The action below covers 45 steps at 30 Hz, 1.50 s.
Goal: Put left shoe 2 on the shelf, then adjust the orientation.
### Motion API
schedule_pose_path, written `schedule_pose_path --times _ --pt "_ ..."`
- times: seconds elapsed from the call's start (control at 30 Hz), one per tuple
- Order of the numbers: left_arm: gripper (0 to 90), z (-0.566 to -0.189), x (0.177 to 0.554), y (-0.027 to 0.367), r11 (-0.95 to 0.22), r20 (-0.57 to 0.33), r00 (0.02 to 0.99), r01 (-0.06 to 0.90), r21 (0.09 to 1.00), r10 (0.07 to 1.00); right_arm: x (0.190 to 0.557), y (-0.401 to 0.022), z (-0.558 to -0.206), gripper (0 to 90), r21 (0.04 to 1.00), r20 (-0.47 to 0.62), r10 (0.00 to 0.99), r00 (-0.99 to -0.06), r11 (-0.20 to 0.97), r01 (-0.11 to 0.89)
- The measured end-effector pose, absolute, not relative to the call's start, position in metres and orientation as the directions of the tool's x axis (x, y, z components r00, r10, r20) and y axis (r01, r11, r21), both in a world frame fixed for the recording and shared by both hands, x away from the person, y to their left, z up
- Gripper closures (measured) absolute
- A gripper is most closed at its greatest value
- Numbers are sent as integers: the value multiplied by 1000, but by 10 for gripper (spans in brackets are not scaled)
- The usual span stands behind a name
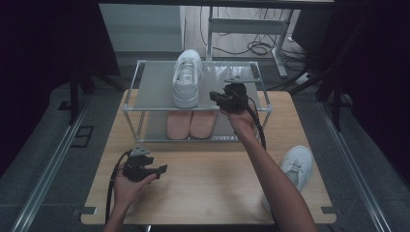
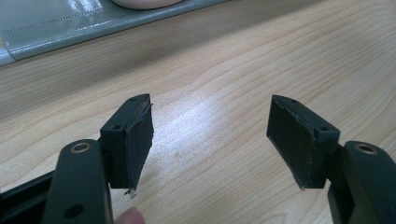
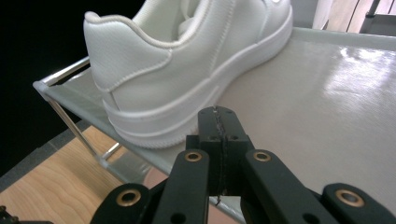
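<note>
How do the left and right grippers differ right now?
The left gripper has its jaws wide open; the right gripper has them pressed shut. The left sits low over the wooden table; the right is up at the rack's top shelf, beside the white sneaker. Both hold nothing.

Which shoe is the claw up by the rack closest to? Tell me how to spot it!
Find the metal rack at the far end of the wooden table. On its top shelf stands one white sneaker, just left of the shut right claw. The pink pair lies on the shelf below, and the other white sneaker sits on the table's right edge.
</note>
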State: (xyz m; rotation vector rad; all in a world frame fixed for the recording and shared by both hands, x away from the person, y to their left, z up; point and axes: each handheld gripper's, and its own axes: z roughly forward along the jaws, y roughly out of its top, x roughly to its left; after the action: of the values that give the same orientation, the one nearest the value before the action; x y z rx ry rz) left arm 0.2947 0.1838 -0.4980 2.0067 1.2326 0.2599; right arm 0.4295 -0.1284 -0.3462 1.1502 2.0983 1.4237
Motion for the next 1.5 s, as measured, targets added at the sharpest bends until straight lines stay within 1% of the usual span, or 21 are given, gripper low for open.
schedule_pose_path --times 0.33,0.73,1.0,1.5 --pt "320 -499 295 183 -258 -200 517 680 686 833 411 -159 -353 900 900 132 784 -606 162 404" --pt "320 -499 295 183 -257 -197 514 680 687 835 389 -181 -360 900 903 106 781 -615 183 389" --pt "320 -499 295 182 -266 -191 518 680 684 834 380 -189 -375 900 893 109 779 -617 196 405" --pt "320 -501 294 180 -275 -187 522 682 678 832 357 -198 -391 900 884 71 773 -631 245 399"
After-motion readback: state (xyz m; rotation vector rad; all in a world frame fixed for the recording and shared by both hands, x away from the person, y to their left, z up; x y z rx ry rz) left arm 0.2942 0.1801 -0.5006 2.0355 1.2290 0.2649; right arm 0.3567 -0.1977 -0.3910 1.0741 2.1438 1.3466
